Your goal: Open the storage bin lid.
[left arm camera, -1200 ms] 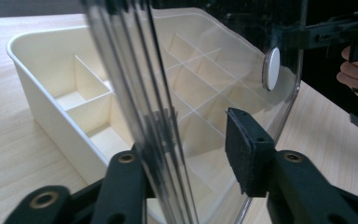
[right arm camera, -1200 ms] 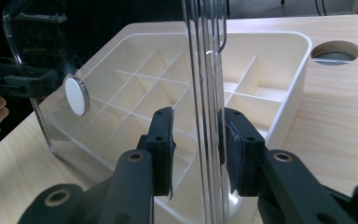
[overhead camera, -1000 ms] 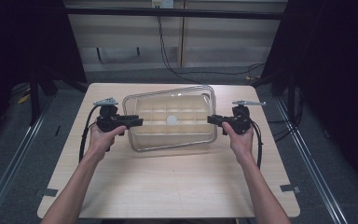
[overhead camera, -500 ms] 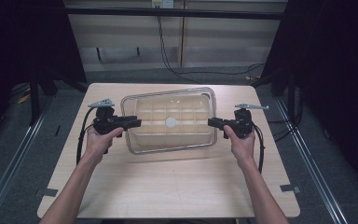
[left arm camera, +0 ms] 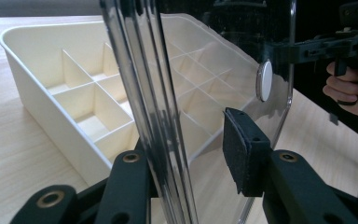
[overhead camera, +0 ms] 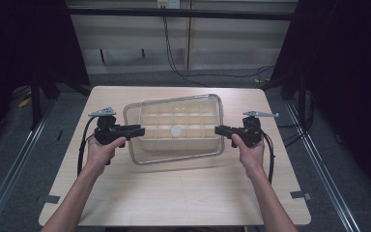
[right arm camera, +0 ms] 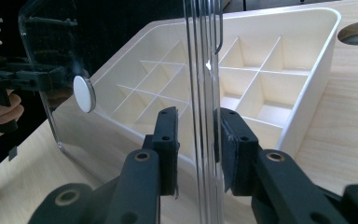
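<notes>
- Showing a clear plastic lid (overhead camera: 178, 126) held level just above a cream divided tray (overhead camera: 147, 112), centre of the high view; the lid's left and right short edges sit between the fingers of the two grippers.
- Handling, as a judgement: the lid looks light, stiff and smooth, so it may slip or twist if pinched at one point only; the two opposite edge grips suit it, and the raised rim (left arm camera: 156, 93) gives the pads a ridge to bear on.
- Appearance: transparent, rounded corners, stepped rim, a white round knob (overhead camera: 176, 130) at its middle; seen edge-on in both gripper views.
- Left gripper (overhead camera: 136, 130): clenched on the lid's left edge; in the left gripper view one pad lies against the rim while the other pad (left arm camera: 237, 149) appears to stand slightly off.
- Right gripper (overhead camera: 221, 130): fingers (right arm camera: 168, 140) clamped on the lid's right edge, rim between both pads.
- Tray: cream, gridded into small compartments that look empty, resting on the wooden desk (overhead camera: 183, 193).
- Person's hands enter from the lower frame, one on each gripper.
</notes>
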The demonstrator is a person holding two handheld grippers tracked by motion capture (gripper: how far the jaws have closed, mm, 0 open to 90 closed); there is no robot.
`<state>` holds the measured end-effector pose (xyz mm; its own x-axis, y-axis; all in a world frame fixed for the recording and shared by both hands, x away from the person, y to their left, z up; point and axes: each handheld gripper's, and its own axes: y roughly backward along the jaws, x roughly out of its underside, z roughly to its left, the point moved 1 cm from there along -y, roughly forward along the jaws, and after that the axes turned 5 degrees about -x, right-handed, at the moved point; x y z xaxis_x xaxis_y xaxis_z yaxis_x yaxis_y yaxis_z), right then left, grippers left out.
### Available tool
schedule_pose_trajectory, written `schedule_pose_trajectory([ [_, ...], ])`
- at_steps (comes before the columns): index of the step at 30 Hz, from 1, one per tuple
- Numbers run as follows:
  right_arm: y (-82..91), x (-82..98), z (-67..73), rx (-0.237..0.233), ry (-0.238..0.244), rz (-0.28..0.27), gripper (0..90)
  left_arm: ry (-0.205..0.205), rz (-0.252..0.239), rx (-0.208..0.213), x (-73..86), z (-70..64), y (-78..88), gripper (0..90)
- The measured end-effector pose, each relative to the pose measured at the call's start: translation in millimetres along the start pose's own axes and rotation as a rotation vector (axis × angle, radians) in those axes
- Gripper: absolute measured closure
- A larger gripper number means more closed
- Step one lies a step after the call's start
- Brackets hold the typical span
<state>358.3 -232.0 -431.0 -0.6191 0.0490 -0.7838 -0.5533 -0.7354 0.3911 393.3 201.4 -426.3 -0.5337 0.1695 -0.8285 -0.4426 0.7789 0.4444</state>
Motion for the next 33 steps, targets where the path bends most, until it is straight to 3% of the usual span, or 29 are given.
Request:
schedule_pose_trajectory([
  [14, 6.2, 4.6, 12.1, -0.008, 0.021, 0.016, 70.3, -0.004, 0.009, 0.011, 5.6, -8.9, 12.6, 65.3],
  [22, 6.5, 14.6, 15.2, -0.01, 0.034, 0.034, 70.2, -0.027, 0.031, -0.007, 9.6, -15.2, 17.2, 65.2],
  [33, 16.6, 22.1, 22.1, -0.026, 0.028, 0.029, 70.2, -0.05, 0.009, -0.022, 15.9, -29.8, 24.3, 64.3],
])
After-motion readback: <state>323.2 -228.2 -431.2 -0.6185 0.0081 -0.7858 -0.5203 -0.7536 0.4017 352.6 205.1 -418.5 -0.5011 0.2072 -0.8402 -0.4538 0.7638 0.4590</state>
